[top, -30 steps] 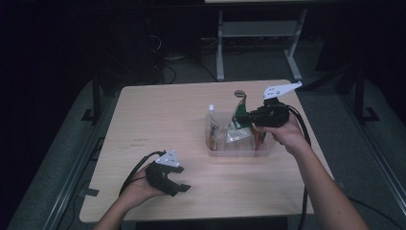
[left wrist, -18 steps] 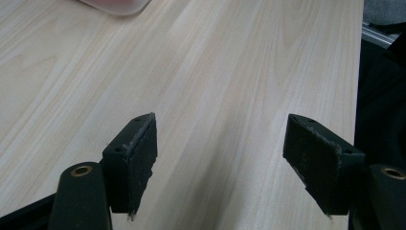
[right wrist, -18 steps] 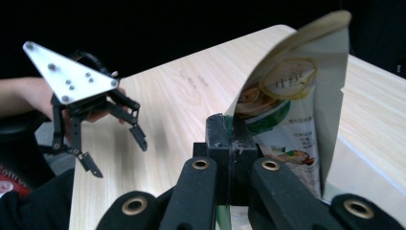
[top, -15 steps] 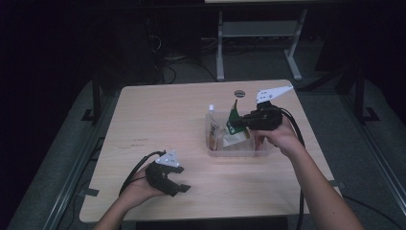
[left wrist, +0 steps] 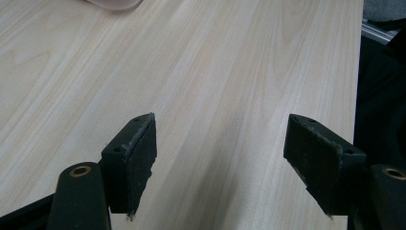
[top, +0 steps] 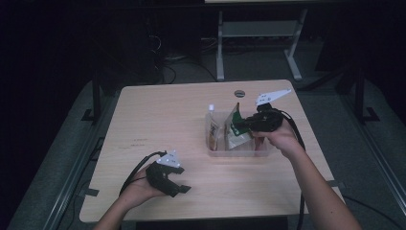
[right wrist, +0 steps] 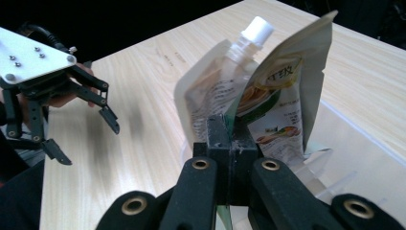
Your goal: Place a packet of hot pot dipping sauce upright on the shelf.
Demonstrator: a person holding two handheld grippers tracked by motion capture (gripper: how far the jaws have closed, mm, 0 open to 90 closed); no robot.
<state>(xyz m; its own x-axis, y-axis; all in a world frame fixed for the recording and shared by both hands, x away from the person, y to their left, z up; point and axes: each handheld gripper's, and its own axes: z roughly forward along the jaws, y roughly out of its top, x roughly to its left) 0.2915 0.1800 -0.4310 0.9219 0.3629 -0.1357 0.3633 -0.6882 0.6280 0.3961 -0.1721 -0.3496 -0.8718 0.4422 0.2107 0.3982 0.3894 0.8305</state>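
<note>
Green packet [right wrist: 282, 91] | right gripper [right wrist: 230, 139] clamped on it | left gripper [left wrist: 220, 158] wide, empty

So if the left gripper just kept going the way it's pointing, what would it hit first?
Probably the bare table: the open left gripper looks down along the wood with nothing between its jaws. A pale object sits off to one side at the far edge.

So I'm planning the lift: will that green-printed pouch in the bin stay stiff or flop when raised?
The green-printed pouch is pinched at one edge by the right gripper; thin and flat, it will probably bend. It looks light. Its glossy film may slip. The spouted pouch leaning alongside could tip.
</note>
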